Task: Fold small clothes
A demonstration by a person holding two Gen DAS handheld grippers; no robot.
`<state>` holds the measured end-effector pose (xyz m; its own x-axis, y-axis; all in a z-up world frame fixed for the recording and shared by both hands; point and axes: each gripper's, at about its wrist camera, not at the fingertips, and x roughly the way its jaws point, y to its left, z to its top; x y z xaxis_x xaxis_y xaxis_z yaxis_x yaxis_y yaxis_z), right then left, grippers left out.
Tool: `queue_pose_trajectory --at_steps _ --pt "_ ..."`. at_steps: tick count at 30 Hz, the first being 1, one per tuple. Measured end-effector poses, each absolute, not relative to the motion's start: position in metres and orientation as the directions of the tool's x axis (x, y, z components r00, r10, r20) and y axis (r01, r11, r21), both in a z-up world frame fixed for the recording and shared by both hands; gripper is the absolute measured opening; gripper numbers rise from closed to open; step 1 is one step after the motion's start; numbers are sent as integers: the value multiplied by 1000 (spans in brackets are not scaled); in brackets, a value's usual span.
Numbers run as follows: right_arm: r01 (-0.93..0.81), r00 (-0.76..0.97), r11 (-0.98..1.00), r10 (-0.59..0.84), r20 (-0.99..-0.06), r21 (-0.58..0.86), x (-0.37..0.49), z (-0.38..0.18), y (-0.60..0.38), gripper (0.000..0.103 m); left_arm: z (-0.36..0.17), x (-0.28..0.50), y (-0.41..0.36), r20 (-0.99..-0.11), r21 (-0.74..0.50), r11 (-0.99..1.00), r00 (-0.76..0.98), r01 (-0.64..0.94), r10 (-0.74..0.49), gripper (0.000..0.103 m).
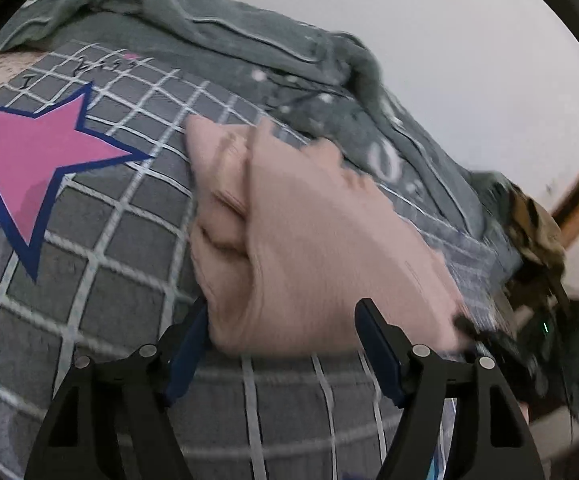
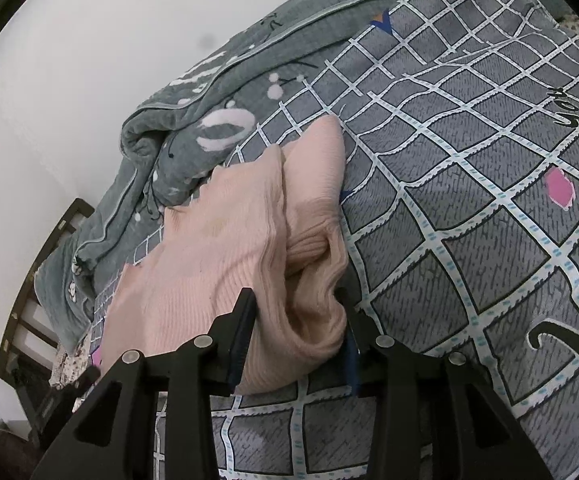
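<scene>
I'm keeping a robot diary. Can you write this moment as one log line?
task: fold small clothes | item: pink top on checked bedsheet | right gripper: clamped on top | left gripper: open, straddling top

bedsheet [image 2: 469, 184]: black brush-script lettering along right edge, cut off by frame, not readable | bedsheet in left wrist view [image 1: 89, 240]: small black scribble near top, blurred, unreadable | quilt [image 2: 209, 92]: white marks, no legible word | labels, brands, numbers: 0 readable

Counted one pink knit garment [image 2: 225, 256], bunched between the right gripper's [image 2: 297, 312] jaws. One checked grey bedsheet [image 2: 469, 220] lay beneath it; one grey-green quilt [image 2: 193, 120] lay beyond. One large pink star [image 1: 37, 160] was printed left of the left gripper [image 1: 281, 320].
</scene>
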<state>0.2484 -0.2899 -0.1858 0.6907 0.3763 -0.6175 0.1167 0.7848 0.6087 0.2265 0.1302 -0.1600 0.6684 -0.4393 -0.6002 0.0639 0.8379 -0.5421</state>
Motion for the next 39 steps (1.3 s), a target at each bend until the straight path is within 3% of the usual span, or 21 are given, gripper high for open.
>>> queue_pose_trajectory --at_steps 5,7,8,9,11,12,21,39 --pt "117 690 791 370 -622 601 249 -186 -289 39 -162 239 126 -598 -565 823 663 50 -450 70" --pt "120 686 787 375 -623 605 251 -185 -289 40 -164 248 126 -617 -560 829 669 -3 -415 59" --pt "121 685 785 376 -623 607 252 -185 -290 40 -165 248 128 -618 -562 827 677 -24 -400 49" --pt "120 684 784 379 -624 609 252 -185 -290 38 -166 249 132 -619 -573 817 684 -58 -385 30" --pt "115 673 783 391 -628 611 255 -185 -291 14 -172 252 139 -617 -611 785 681 -100 -394 14" --pt "111 662 769 415 -624 629 258 -187 -291 12 -175 252 144 -609 -637 762 680 -113 -408 12" --pt "81 702 740 433 -566 667 234 -162 -298 9 -155 227 144 -624 -593 799 683 -99 -379 11" --pt "65 662 770 443 -605 635 86 -141 -317 9 -135 94 119 -660 -495 867 673 -54 -335 11"
